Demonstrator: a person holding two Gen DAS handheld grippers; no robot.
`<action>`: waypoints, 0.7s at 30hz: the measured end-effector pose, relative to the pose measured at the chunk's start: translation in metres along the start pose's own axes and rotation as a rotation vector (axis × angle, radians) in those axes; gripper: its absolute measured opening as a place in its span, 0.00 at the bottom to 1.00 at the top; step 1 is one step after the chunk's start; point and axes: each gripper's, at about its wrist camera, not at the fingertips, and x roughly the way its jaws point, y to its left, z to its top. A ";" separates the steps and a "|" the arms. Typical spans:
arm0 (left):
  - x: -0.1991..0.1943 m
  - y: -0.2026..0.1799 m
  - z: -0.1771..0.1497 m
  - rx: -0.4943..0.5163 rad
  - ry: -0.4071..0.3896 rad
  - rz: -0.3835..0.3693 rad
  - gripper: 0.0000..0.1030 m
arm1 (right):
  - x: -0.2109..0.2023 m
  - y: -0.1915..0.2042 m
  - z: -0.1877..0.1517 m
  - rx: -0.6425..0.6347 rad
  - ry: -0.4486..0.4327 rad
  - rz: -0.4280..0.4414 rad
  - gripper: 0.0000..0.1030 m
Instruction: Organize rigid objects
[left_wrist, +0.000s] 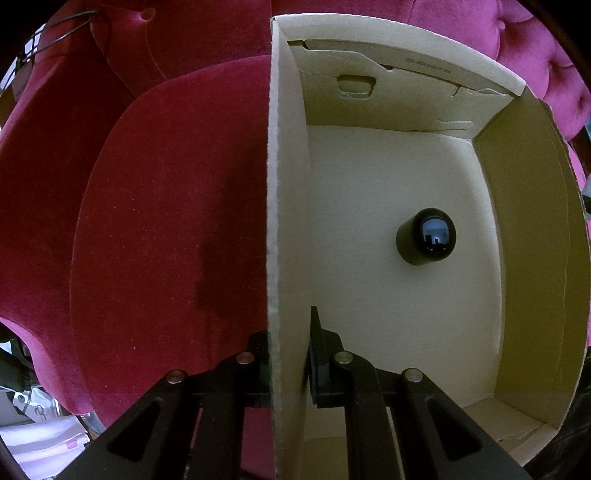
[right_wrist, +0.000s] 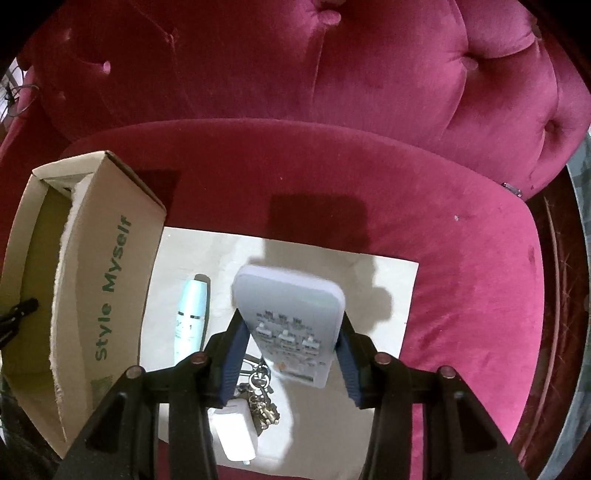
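Gripping the near side wall of one open brown cardboard box (left_wrist: 406, 206), the left tool (left_wrist: 290, 354) has its two black fingers clamped tight, one outside the wall and one inside; the box stands on the seat of a crimson velvet tufted armchair (left_wrist: 166, 221), toward the seat's left edge as the right wrist view shows it; inside, on the pale box floor, lies one glossy black rounded cap-shaped object (left_wrist: 426, 236), apart from all four walls. The right tool (right_wrist: 291, 354), its blue-padded fingers (right_wrist: 231, 354) pressed on both long sides, holds one pale grey rectangular remote control (right_wrist: 291, 321) with rows of small buttons, tilted above one white sheet (right_wrist: 391, 295) spread on the middle of the seat; its jaws are narrowing slightly on the remote. On that sheet lie one pale blue tube (right_wrist: 192, 314) near the sheet's left edge beside the box, one bunch of metal keys (right_wrist: 260, 398), and one white charger block (right_wrist: 236, 435) at the sheet's near edge, touching the keys.
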 end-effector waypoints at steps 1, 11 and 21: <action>0.000 0.000 0.000 0.000 0.000 0.000 0.12 | -0.003 0.002 -0.001 0.002 -0.004 -0.003 0.47; 0.000 -0.002 0.000 0.004 -0.002 0.003 0.12 | -0.018 0.007 -0.001 0.008 -0.021 0.003 0.46; 0.000 -0.002 0.000 0.004 -0.002 0.002 0.12 | -0.042 0.019 0.005 -0.003 -0.042 0.001 0.46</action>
